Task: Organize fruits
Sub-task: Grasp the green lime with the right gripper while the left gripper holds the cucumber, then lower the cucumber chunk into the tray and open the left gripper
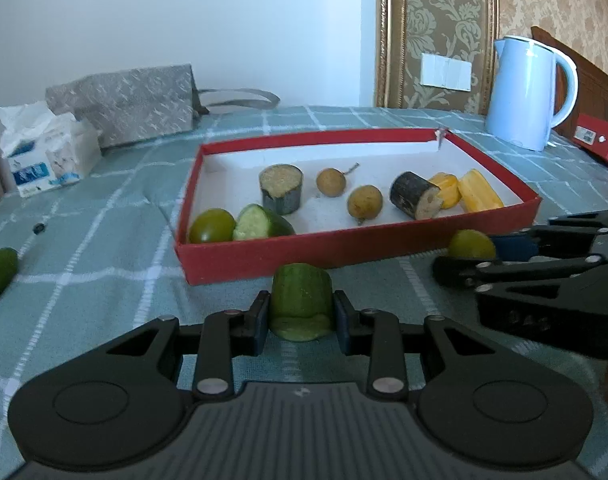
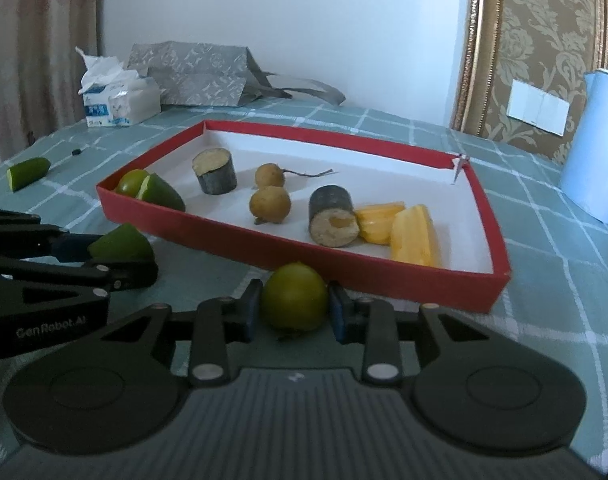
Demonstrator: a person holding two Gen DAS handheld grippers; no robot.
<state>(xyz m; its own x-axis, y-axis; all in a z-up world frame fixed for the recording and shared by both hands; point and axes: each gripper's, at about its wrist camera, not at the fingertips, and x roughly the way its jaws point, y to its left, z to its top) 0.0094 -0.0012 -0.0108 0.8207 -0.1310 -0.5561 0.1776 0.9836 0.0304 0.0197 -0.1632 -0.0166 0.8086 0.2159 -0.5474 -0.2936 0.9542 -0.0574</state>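
The left gripper point(image 1: 302, 312) is clamped on a cucumber chunk point(image 1: 301, 300) just in front of the red tray point(image 1: 264, 250); its body reads "GenRobot.AI". Beside it, the right gripper point(image 2: 295, 308) is clamped on a round green fruit point(image 2: 294, 296), also just before the tray's near wall. Inside the tray lie longans point(image 2: 270, 205), sugarcane pieces point(image 2: 334, 220) and yellow slices point(image 2: 414, 240).

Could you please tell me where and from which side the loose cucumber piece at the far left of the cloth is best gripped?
Grip the cucumber piece across its rounded green sides, near mid-length, coming down from above. It lies on its side on the tablecloth, apart from the red tray, so nothing crowds it. Its cut face is flat, but its other end seems to taper, so gripping end to end would probably slip.
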